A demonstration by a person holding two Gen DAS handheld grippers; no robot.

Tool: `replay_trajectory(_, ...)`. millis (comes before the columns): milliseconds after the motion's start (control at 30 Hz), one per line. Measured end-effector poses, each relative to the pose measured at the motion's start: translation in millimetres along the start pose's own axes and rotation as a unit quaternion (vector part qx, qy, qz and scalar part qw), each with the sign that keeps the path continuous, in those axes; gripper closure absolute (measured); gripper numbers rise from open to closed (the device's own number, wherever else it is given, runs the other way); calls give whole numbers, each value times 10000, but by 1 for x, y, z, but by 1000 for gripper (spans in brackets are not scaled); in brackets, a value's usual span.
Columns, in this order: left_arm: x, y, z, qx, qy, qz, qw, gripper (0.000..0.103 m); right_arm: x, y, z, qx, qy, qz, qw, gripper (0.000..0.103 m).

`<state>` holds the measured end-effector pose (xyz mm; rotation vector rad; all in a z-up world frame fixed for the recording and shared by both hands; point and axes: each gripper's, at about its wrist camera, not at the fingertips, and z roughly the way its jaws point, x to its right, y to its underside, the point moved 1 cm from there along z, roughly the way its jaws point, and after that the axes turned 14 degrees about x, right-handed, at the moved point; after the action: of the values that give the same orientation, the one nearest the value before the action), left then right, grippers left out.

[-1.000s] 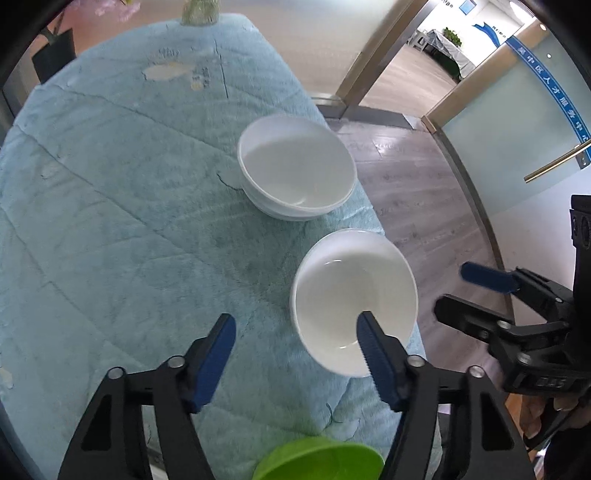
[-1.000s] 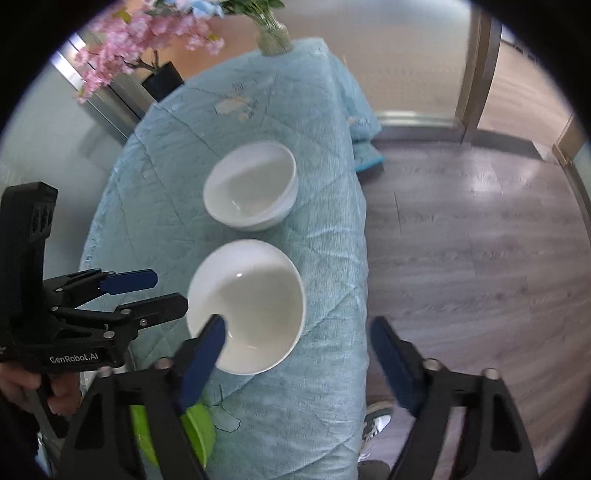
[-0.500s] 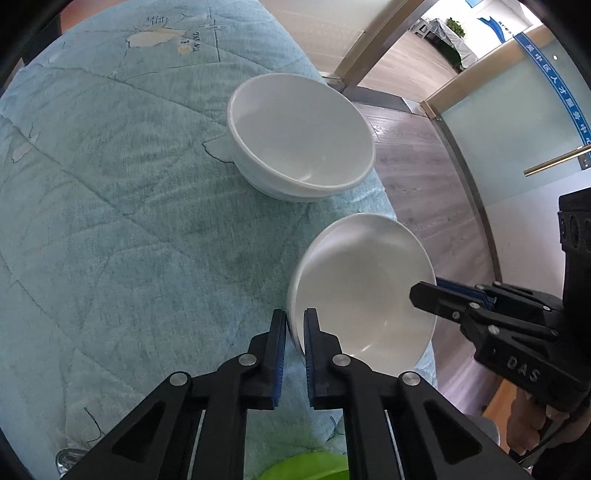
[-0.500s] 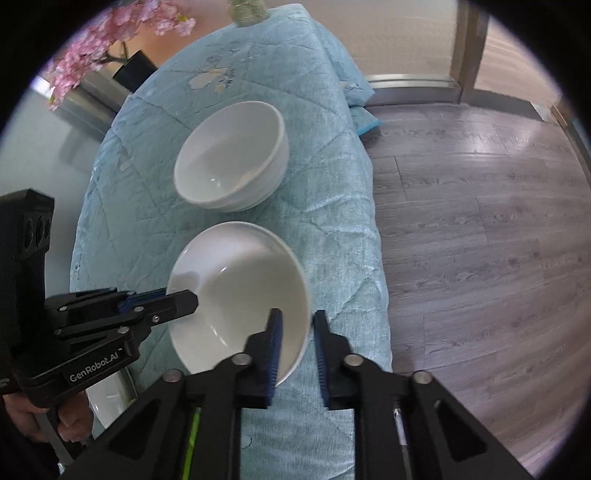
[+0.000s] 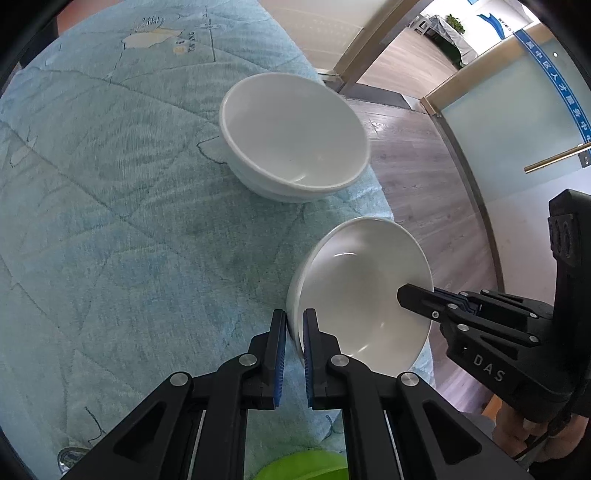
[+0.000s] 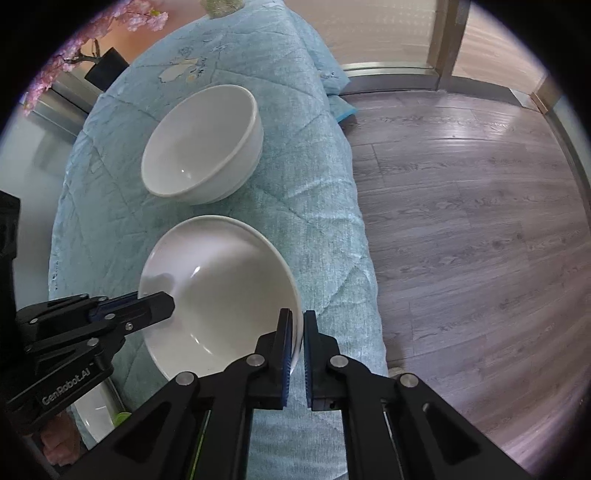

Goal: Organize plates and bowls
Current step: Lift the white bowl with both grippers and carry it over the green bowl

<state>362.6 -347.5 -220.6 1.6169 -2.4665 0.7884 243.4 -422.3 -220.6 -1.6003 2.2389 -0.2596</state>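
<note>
My table (image 5: 110,229) is covered with a pale blue quilted cloth (image 6: 317,206) that hangs over the edge toward the floor. The floor (image 6: 472,236) beside me is grey wood planking, shiny where daylight falls on it. Ahead stands a metal-framed glass partition (image 6: 391,33) with a post (image 6: 448,40). To my side is a frosted glass door (image 5: 517,122) with a blue lettered stripe and a brass handle (image 5: 557,160). Pink blossom branches (image 6: 92,40) stand beyond the far corner of the table.
</note>
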Motion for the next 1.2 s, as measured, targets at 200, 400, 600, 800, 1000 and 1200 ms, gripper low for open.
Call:
replay_trajectory(200,19,-1,-40,311,13,376,9988,98,-5,-3,-37,337,100,127,9993,99)
replay_trajectory(400,39,3,-116,684,77,606,9958,98,-29,4,-100,787,98,268,9965,99)
replay_trajectory(600,48,14,-207,1085,11,659,9919,98,-65,6,-174,1419,19,35,9899,99)
replay_trajectory(800,51,31,-291,1526,14,678,9860,98,-95,20,-235,1856,-243,-50,9823,99)
replay_trajectory(1000,51,60,-370,1662,78,510,9847,98,-123,42,-280,2158,-330,-220,9756,99)
replay_trajectory(1200,51,101,-418,1832,-30,524,9817,98,-142,64,-304,2301,-358,-464,9714,98)
